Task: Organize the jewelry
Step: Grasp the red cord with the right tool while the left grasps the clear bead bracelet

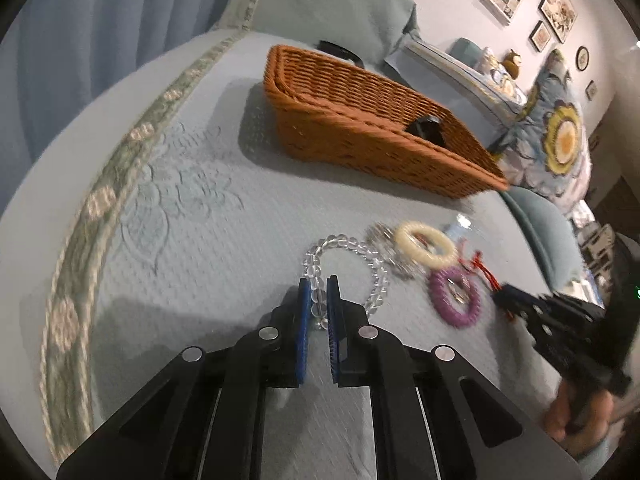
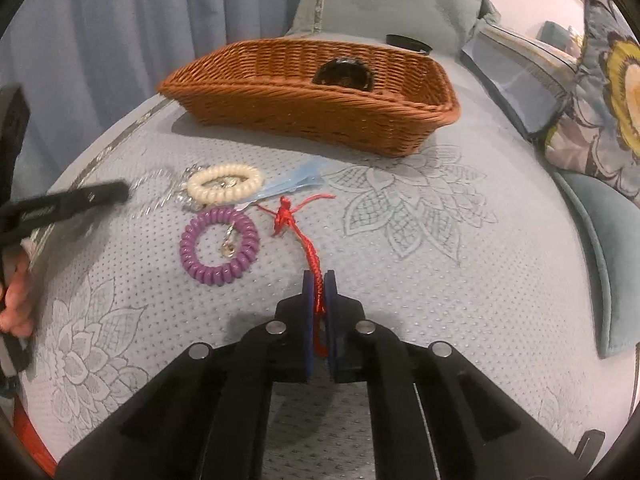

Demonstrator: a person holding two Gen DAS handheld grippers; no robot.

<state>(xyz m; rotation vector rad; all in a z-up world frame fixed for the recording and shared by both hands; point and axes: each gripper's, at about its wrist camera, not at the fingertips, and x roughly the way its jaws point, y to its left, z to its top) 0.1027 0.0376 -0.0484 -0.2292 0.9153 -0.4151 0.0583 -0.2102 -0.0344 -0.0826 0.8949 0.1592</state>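
Note:
My left gripper (image 1: pixel 319 285) is shut on a clear bead bracelet (image 1: pixel 352 248) that lies on the bed. My right gripper (image 2: pixel 319 278) is shut on a red braided cord (image 2: pixel 310 246) that trails away over the cover; it also shows in the left wrist view (image 1: pixel 502 298). A cream coil bracelet (image 2: pixel 225 183) (image 1: pixel 425 244) and a purple coil bracelet (image 2: pixel 219 245) (image 1: pixel 454 295) lie between the grippers. A silver chain piece (image 1: pixel 390 252) lies under the cream one. A brown wicker basket (image 2: pixel 304 96) (image 1: pixel 360 120) stands behind, with a dark item (image 2: pixel 343 74) inside.
A pale blue packet (image 2: pixel 298 178) lies beside the cream bracelet. Patterned pillows (image 1: pixel 556 140) and a folded blanket (image 2: pixel 516 76) lie at the right. A blue curtain (image 2: pixel 120 40) hangs behind the bed. A dark round object (image 2: pixel 408 43) sits behind the basket.

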